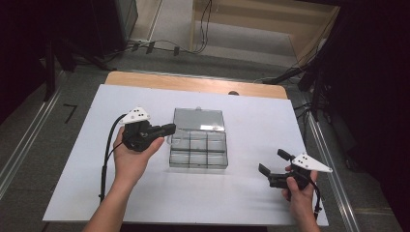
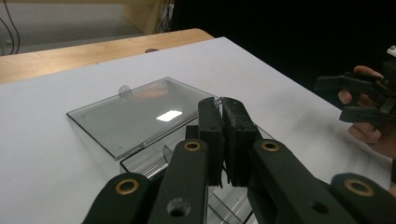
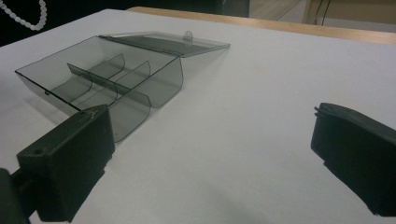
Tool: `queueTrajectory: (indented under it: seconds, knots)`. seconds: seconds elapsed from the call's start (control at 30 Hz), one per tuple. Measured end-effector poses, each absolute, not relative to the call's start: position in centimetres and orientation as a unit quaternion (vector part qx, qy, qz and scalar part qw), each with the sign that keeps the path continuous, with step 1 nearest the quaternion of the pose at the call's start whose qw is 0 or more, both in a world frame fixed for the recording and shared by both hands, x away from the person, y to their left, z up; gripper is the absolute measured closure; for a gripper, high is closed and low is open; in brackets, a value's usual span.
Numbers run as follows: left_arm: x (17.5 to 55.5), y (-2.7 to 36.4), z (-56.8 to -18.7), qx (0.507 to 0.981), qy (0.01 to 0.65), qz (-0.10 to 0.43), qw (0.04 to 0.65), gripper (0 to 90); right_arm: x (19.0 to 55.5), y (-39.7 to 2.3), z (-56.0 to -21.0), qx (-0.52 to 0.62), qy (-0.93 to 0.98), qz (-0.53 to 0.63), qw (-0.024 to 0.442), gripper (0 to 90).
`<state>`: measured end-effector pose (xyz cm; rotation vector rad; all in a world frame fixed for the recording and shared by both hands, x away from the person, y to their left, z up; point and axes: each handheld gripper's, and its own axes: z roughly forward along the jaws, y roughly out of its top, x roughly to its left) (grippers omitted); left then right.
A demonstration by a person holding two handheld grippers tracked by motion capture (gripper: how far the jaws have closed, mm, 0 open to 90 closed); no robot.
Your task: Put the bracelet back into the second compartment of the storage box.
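My left tongs (image 1: 169, 128) are pressed together with nothing between them, their tips at the left edge of the clear compartment box (image 1: 198, 151). Its lid (image 1: 198, 119) lies flat open behind it. My right tongs (image 1: 273, 161) gape wide, well apart, over bare white desk (image 1: 251, 193).

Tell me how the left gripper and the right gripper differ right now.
The left gripper has its jaws shut with nothing between them; the right gripper has its jaws wide open. The left one reaches the left edge of the clear compartment box; the right one sits well apart from it. Both are black and hand-held.
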<state>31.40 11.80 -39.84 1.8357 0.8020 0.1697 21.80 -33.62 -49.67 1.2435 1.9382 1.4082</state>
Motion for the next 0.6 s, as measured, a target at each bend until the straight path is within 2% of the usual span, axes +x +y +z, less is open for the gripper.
queueTrajectory:
  seconds: [0.6]
  knots:
    - [32.2,9.9,-40.7,0.775,0.332,0.057,0.535,87.0,21.8,-33.8,-49.7,0.453,0.699,0.508,0.219,0.0]
